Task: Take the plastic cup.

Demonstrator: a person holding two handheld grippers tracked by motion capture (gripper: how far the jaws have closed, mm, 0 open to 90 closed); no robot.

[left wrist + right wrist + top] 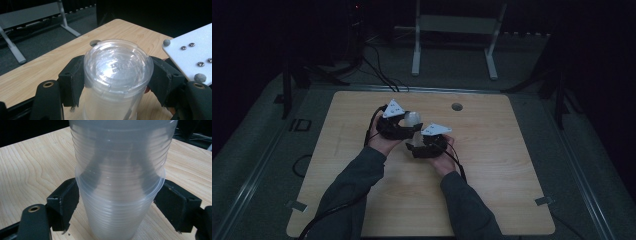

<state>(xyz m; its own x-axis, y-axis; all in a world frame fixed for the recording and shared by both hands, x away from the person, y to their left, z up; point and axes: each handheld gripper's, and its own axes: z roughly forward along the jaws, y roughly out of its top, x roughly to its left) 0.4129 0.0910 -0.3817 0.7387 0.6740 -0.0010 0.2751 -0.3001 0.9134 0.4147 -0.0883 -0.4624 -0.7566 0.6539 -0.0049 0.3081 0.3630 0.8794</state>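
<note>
Left gripper: I see my left gripper (404, 121) over the middle of the wooden table (492, 165), its jaws clamped on the closed end of a stack of clear plastic cups (116, 75); a black pad presses on each side of the stack, just below that end.
Right gripper: my right gripper (414, 146) sits just beside the left one, nearer the person, with its jaws around the stack lower down, close under a protruding rim (120, 187). The left pad touches the cup wall; on the right I cannot tell whether the pad touches or stands slightly off.
Cups: the nested stack (413, 120) runs between the two grippers, held off the table, and fills the space between each pair of jaws.
Grey plates: the right gripper's white three-cornered plate (192, 50) shows just right of the left jaws.
Hands: both hands (384, 142) wrap the gripper bodies from below.
Beyond the left jaws: a round hole (457, 106) in the tabletop, then a white frame (457, 30) on the floor.
</note>
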